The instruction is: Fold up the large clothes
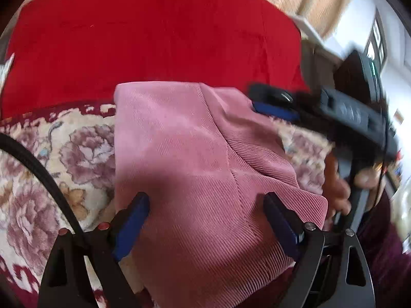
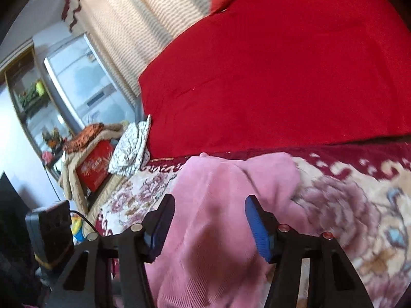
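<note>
A pink ribbed garment (image 1: 185,154) is seen folded on a floral blanket (image 1: 51,159), just in front of a red quilt (image 1: 154,38). The left gripper (image 1: 205,220) is held over the garment's near part, its jaws apart with nothing clamped. The right gripper (image 2: 209,224) is likewise held above the garment (image 2: 218,218), jaws apart. Beyond, a patterned cloth (image 2: 131,148) lies beside the quilt (image 2: 282,77).

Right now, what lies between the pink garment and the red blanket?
In the right wrist view, a dark red patterned border strip of the floral cover lies between the pink garment and the red blanket.
</note>
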`<action>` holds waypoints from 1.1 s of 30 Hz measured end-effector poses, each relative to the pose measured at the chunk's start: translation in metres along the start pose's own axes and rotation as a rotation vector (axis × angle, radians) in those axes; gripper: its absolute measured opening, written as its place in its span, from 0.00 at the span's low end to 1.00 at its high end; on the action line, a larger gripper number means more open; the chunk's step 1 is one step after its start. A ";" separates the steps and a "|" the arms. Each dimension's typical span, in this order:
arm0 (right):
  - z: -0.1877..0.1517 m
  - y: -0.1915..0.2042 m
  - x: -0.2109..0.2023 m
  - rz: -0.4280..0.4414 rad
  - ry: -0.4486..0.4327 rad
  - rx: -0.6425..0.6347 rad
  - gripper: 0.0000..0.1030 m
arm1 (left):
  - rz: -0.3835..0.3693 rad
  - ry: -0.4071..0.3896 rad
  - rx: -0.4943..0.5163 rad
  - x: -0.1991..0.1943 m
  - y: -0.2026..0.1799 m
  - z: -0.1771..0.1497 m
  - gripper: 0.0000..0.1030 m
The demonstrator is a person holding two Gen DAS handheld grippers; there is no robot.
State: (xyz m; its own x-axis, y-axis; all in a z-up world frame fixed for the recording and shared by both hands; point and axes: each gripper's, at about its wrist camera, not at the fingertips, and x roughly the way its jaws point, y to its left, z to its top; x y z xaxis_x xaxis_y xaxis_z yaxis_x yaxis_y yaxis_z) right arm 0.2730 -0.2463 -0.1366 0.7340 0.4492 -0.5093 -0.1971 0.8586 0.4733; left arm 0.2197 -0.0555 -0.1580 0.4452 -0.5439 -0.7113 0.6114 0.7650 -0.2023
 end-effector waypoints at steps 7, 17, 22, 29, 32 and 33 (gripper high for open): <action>-0.018 -0.025 0.063 -0.205 0.190 -0.012 0.16 | 0.085 0.036 0.117 0.027 -0.017 -0.007 0.93; -0.024 -0.044 0.044 -0.174 0.153 0.081 0.05 | 0.081 0.020 0.128 0.031 -0.016 -0.016 0.93; -0.024 -0.035 -0.001 -0.065 0.082 0.134 0.12 | 0.067 -0.022 0.073 0.011 -0.010 -0.017 0.94; -0.041 0.007 -0.039 0.059 0.053 0.030 0.12 | 0.036 -0.093 0.112 -0.032 -0.012 -0.027 0.94; -0.051 0.015 -0.031 0.042 0.111 0.007 0.12 | 0.055 -0.031 0.109 -0.018 0.000 -0.034 0.94; -0.055 0.015 -0.026 0.015 0.142 0.004 0.11 | 0.052 0.015 0.095 -0.007 0.004 -0.036 0.96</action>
State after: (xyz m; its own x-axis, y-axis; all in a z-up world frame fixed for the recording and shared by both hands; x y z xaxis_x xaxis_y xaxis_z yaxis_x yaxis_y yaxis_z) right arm 0.2150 -0.2315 -0.1563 0.6318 0.4928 -0.5984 -0.2050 0.8507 0.4841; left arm 0.1954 -0.0359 -0.1782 0.4687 -0.4985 -0.7293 0.6475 0.7555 -0.1002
